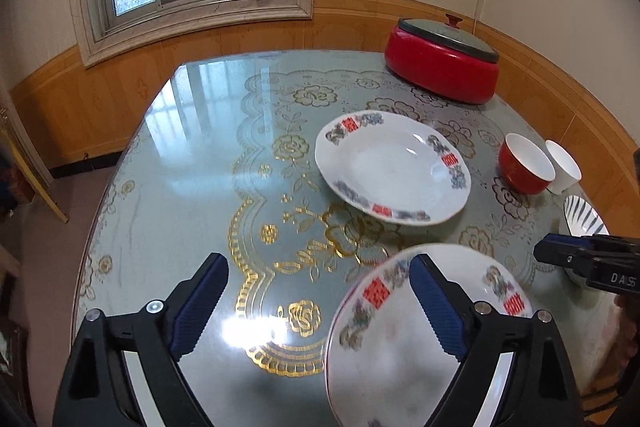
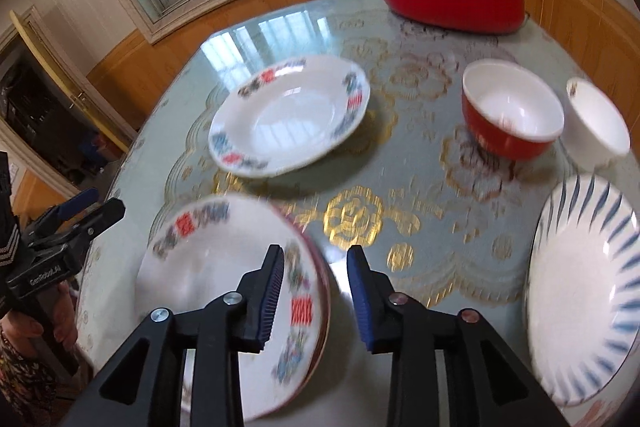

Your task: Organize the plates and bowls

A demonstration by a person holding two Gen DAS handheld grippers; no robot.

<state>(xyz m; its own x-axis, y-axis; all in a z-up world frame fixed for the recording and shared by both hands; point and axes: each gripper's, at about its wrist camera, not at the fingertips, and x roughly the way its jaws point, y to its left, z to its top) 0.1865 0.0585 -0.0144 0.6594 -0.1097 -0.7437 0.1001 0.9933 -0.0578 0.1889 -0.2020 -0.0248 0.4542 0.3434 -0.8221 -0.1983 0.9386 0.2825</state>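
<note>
Near plate [image 2: 224, 299] sitting at the R gripper's [image 2: 316, 291] fingertips, rim between the jaws.

R gripper's jaws are standing apart w/ nothing clamped; its left pad is lying over the plate's right rim, the right pad just off the edge, so a close would likely pinch that rim. The plate is blurred; whether it's resting flat on the table [image 2: 400, 187] can't be told. L gripper [image 1: 320, 307] is also gaping wide and empty, w/ its right finger over the same plate [image 1: 400, 347], at its left-centre. Both are pointing forward, tilted down at the table. The far plate [image 2: 288, 115] is lying further off, prob. the stack target. The red bowl [image 2: 512, 115], white bowl [image 2: 600, 119] and striped plate [image 2: 584, 291] are sitting to the right.
</note>
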